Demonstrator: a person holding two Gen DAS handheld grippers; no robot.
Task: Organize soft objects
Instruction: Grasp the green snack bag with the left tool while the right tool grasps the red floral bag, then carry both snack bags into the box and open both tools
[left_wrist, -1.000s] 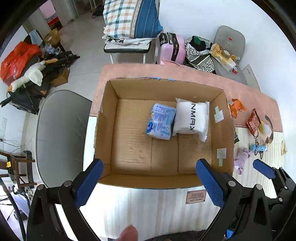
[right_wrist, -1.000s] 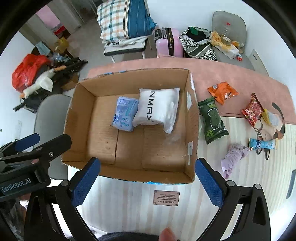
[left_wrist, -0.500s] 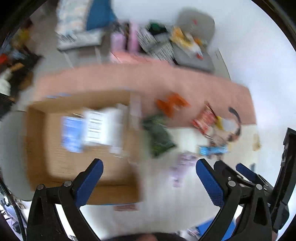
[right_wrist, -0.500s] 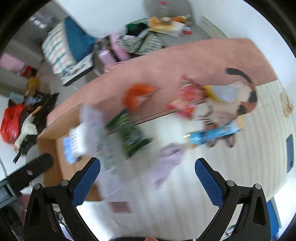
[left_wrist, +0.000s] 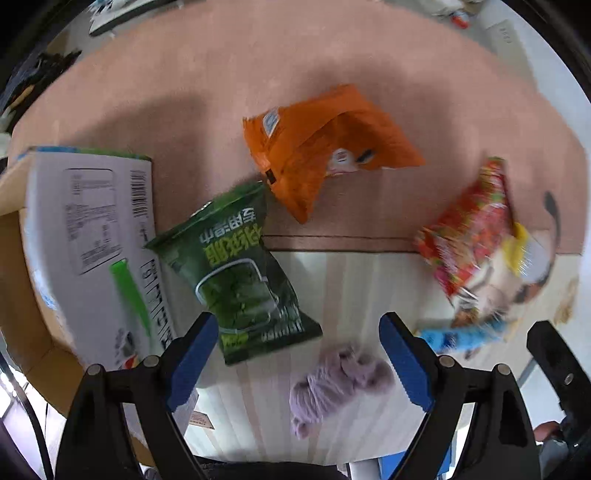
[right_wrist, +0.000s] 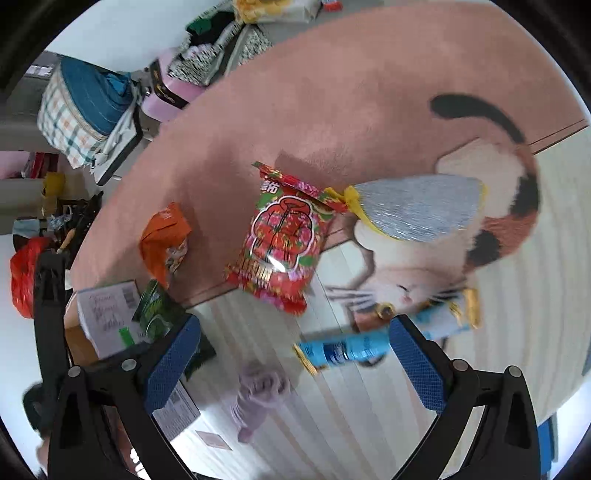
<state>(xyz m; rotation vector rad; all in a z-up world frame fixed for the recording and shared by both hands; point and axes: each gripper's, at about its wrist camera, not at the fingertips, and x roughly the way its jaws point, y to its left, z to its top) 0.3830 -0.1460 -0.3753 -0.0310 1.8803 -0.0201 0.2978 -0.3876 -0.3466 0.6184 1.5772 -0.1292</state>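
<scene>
Soft packets on the mat (left_wrist: 184, 92): one green (left_wrist: 240, 273), one orange (left_wrist: 321, 147), one red (right_wrist: 284, 236); left gripper (left_wrist: 299, 354) spread, just narrowing, right gripper (right_wrist: 295, 365) spread, empty.

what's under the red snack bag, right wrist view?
The red snack bag lies across the edge of the pink mat, with its lower end on the striped mat. A silver packet touches its top corner. Whatever is beneath the bag is hidden.

My two wrist cameras both look steeply down at the mat, sharing the green packet (left_wrist: 243, 273), purple cloth (right_wrist: 258, 391) and red packet (right_wrist: 284, 236).
</scene>
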